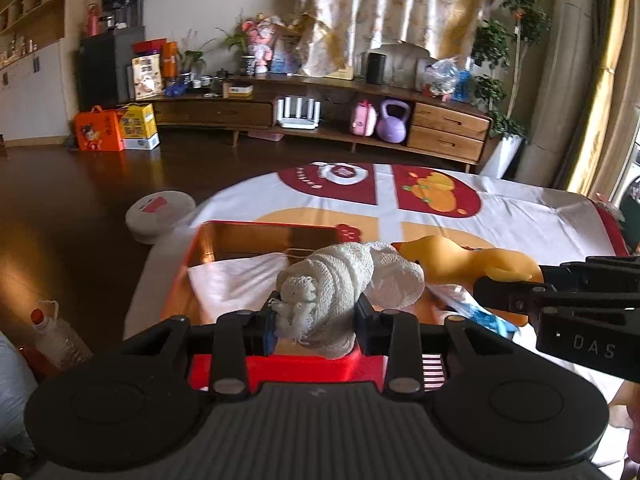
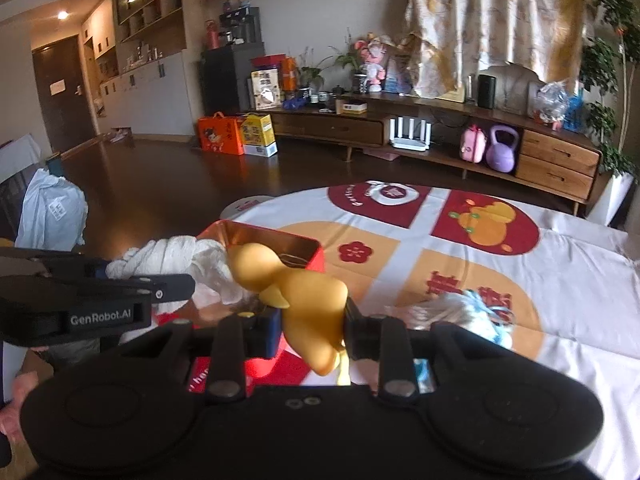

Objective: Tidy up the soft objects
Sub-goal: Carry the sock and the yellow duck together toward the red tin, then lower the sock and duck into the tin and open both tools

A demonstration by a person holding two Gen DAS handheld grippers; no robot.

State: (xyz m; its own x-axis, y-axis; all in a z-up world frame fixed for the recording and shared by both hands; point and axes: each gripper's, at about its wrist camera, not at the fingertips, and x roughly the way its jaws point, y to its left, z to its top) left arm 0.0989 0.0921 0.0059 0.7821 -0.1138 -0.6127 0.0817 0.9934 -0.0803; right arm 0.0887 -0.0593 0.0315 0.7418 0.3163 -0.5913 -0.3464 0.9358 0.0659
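At the left stood the red tin box (image 1: 208,248), its gold lining catching the window light, set on the table (image 1: 500,220) under a festive red-and-orange cloth. A folded white cloth (image 1: 236,280) already lay inside it. Over the near end of the box the left gripper (image 1: 316,320) had its fingers closed on a rolled white mesh bundle (image 1: 344,276), which bulged out past them and hung above the tin's interior.

Just to the right, the right gripper (image 2: 310,330) had its fingers pinched on a yellow rubber duck (image 2: 296,292), head pointing toward the box's right wall and close to it. Further right on the table lay a crinkly blue-and-white packet (image 2: 472,312), untouched and apart from both tools.

Both pieces looked to me about ready to be dropped in, and the trouble I foresaw was crowding. The two grippers sat nearly touching, so letting go together could knock one toy out of the other's way or over the rim. The mesh roll seemed loosely wound; a release from that height might let it unfurl and drape over the edge. The duck, squeezed at its middle, could spring sideways when freed and bounce off the tin's wall onto the table.
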